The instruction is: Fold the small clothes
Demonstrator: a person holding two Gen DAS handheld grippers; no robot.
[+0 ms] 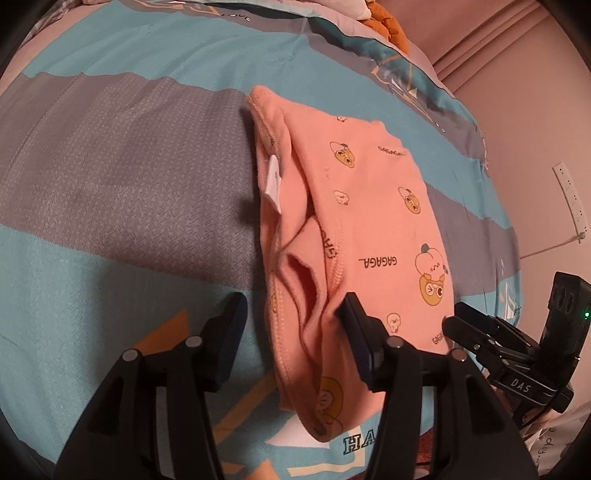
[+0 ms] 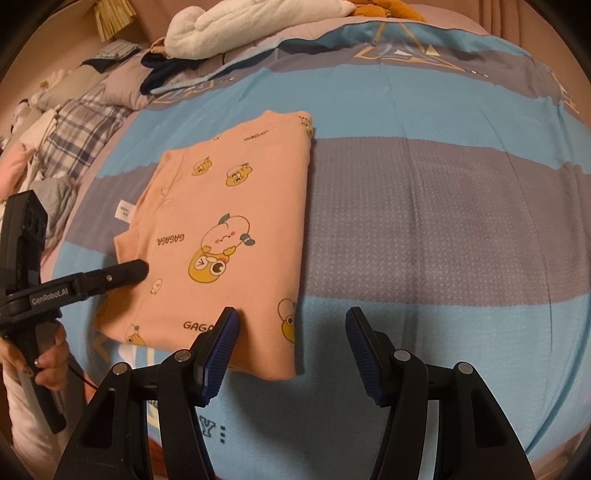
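A small peach garment [image 1: 369, 221] printed with cartoon ducks and "GAGAGA" lies folded into a rectangle on the striped bedspread [image 1: 110, 147]. Its layered left edge shows a white label [image 1: 274, 184]. My left gripper [image 1: 291, 317] is open astride that edge near the front, one finger over the bedspread and the other over the cloth. In the right wrist view the garment [image 2: 229, 206] lies flat, and my right gripper [image 2: 293, 332] stands open over its near right corner with nothing pinched. The left gripper [image 2: 136, 269] reaches in at the garment's left side.
A person's hand [image 2: 48, 362] holds the left gripper's handle. Plaid bedding and loose clothes [image 2: 74, 122] are piled at the back left, and a white fluffy item [image 2: 240, 26] lies at the head of the bed. A pink wall with a power strip [image 1: 570, 195] is to the right.
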